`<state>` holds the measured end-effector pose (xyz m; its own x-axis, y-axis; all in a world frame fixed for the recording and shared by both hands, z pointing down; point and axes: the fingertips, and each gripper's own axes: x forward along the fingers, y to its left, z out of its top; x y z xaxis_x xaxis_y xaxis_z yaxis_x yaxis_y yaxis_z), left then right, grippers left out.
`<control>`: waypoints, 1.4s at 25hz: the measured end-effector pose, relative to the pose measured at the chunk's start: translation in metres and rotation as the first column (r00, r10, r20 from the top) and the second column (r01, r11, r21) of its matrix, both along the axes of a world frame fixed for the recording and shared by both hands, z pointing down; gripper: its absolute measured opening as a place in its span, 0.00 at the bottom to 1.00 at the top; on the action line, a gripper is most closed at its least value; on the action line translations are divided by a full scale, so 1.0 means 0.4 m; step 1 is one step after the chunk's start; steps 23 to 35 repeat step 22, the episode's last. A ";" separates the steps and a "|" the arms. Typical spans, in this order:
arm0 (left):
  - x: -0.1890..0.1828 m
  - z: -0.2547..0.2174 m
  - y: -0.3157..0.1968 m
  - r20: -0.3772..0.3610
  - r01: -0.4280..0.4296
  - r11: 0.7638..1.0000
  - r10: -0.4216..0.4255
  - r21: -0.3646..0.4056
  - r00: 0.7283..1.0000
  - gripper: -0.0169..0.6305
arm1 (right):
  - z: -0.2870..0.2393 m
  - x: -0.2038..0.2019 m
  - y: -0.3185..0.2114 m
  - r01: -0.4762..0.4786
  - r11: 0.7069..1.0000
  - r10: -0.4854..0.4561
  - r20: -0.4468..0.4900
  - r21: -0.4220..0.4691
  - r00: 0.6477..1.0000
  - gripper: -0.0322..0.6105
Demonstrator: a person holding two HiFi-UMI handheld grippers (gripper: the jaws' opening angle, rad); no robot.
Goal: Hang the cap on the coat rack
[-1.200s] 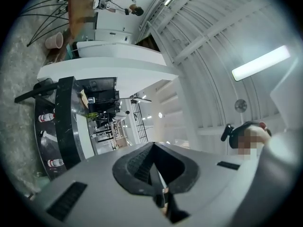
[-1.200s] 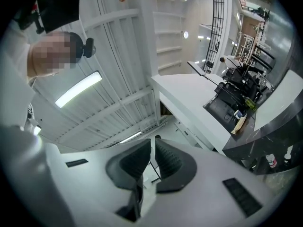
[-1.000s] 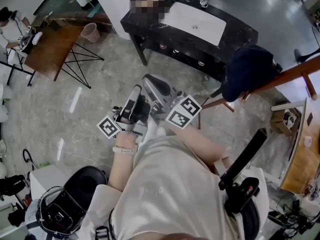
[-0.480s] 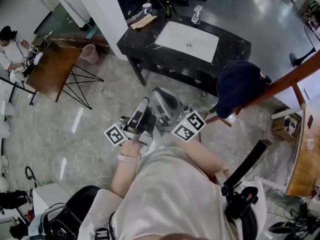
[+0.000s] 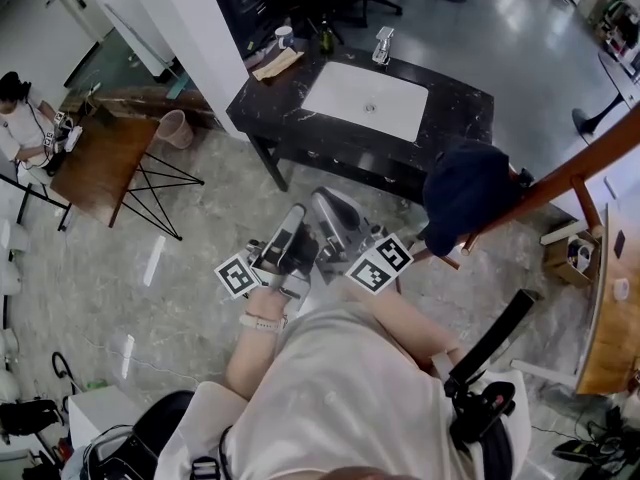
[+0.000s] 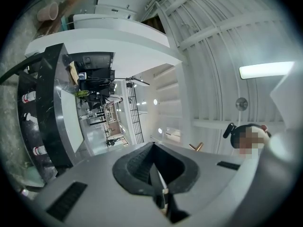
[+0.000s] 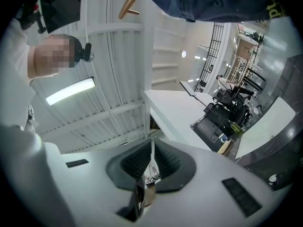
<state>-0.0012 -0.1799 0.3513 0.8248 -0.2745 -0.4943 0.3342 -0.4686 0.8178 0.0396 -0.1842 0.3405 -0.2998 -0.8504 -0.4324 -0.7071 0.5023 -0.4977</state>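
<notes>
Left gripper (image 6: 153,148): jaws pressed together, nothing between them. Right gripper (image 7: 151,145): jaws likewise together, empty. Both are close in front of the person's torso. Beyond the right gripper, the navy cap (image 5: 467,196) hangs on a peg of the wooden coat rack (image 5: 570,176). The black sink counter (image 5: 300,118) stands farther off

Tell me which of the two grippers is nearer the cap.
The right gripper: it lies between the left gripper and the navy cap on the coat rack.
</notes>
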 end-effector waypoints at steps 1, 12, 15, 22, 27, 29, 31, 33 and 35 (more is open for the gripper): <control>0.000 -0.001 0.000 -0.002 -0.001 1.000 0.001 0.002 1.000 0.04 | 0.001 0.001 0.000 0.000 1.000 0.000 0.003 -0.001 1.000 0.11; 0.016 0.014 -0.022 0.002 0.001 1.000 -0.001 -0.007 1.000 0.04 | 0.014 0.020 -0.011 -0.009 1.000 0.009 0.003 -0.015 1.000 0.11; 0.016 0.018 -0.023 0.004 0.001 1.000 -0.001 -0.015 1.000 0.04 | 0.019 0.020 -0.012 -0.001 1.000 0.001 0.005 -0.022 1.000 0.11; 0.034 0.030 -0.019 0.007 -0.013 1.000 0.013 -0.022 1.000 0.04 | 0.024 0.019 -0.011 0.013 1.000 -0.013 0.001 -0.022 1.000 0.11; 0.034 0.030 -0.019 0.007 -0.013 1.000 0.013 -0.022 1.000 0.04 | 0.024 0.019 -0.011 0.013 1.000 -0.013 0.001 -0.022 1.000 0.11; 0.034 0.030 -0.019 0.007 -0.013 1.000 0.013 -0.022 1.000 0.04 | 0.024 0.019 -0.011 0.013 1.000 -0.013 0.001 -0.022 1.000 0.11; 0.034 0.030 -0.019 0.007 -0.013 1.000 0.013 -0.022 1.000 0.04 | 0.024 0.019 -0.011 0.013 1.000 -0.013 0.001 -0.022 1.000 0.11; 0.034 0.030 -0.019 0.007 -0.013 1.000 0.013 -0.022 1.000 0.04 | 0.024 0.019 -0.011 0.013 1.000 -0.013 0.001 -0.022 1.000 0.11; 0.034 0.030 -0.019 0.007 -0.013 1.000 0.013 -0.022 1.000 0.04 | 0.024 0.019 -0.011 0.013 1.000 -0.013 0.001 -0.022 1.000 0.11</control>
